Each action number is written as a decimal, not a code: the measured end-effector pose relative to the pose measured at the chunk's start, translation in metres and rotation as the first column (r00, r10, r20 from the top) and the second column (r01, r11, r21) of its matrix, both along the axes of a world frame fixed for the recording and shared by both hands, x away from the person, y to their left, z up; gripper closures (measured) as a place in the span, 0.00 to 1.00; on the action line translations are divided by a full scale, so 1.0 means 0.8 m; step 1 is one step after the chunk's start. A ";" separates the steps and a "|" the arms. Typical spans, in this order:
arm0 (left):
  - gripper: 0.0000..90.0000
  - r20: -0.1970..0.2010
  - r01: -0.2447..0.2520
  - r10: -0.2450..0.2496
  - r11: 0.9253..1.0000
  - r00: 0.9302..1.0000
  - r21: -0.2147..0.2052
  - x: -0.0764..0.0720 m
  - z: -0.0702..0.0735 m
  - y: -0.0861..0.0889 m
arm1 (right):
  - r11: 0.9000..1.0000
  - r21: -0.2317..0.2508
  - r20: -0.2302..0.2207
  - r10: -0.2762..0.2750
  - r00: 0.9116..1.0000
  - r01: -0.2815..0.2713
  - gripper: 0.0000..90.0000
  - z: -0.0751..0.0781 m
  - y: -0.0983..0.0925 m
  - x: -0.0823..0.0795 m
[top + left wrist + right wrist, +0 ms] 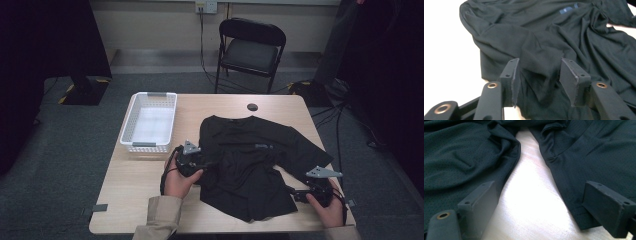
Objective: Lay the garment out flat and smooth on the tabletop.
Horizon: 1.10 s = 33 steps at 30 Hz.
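A white plastic basket (148,121) with slotted lattice walls sits at the upper left of the light wooden table (130,190) in the high view; nothing lies inside it. Just right of it, across the table's centre, a black T-shirt (250,160) lies spread out and rumpled, collar toward the far edge, with a small blue print on the chest. Its fabric is thin and soft, gathered into folds in the middle.

The left gripper (192,162) rests at the shirt's left edge, held by the left hand (177,182) in a tan sleeve. In the left gripper view its jaws stand apart, a raised fold of the T-shirt (541,50) between them, the flat pads not pressing it.

The right gripper (305,194) lies at the lower right of the high view, near the shirt's hem, held by the right hand (330,207). In the right gripper view its jaws are wide open over a bare strip of table (534,202); the T-shirt (461,152) on the left shows a fine perforated mesh weave, while on the right it looks smoother, with a stitched hem.

A small round black disc (252,106) sits near the table's far edge. Beyond stands a black folding chair (251,50) on grey carpet.
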<state>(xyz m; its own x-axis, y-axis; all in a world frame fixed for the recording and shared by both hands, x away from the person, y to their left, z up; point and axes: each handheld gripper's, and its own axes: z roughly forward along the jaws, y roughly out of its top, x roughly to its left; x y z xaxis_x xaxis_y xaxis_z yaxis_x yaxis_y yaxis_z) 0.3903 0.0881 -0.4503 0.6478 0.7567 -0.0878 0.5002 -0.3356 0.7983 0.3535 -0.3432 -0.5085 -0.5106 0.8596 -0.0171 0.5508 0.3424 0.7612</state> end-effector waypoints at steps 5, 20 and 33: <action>0.61 -0.010 0.005 -0.005 1.000 1.000 0.003 -0.015 -0.016 0.000 | 1.000 0.000 0.000 0.000 1.000 0.000 0.13 0.000 0.000 0.000; 0.99 -0.023 0.007 -0.008 0.996 1.000 -0.086 -0.019 0.001 0.018 | 1.000 0.000 0.000 0.000 1.000 0.000 0.13 0.000 0.000 0.000; 0.99 -0.032 -0.049 0.047 0.997 0.998 -0.062 0.011 0.065 0.068 | 1.000 0.000 -0.002 -0.001 1.000 0.001 0.13 0.000 0.000 0.000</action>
<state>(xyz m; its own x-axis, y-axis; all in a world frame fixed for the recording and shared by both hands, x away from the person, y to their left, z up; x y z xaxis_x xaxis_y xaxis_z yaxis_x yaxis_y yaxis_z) 0.3990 0.1429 -0.3985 0.6069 0.7796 -0.1548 0.5390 -0.2605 0.8010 0.3533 -0.3431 -0.5085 -0.5096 0.8602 -0.0162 0.5527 0.3417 0.7601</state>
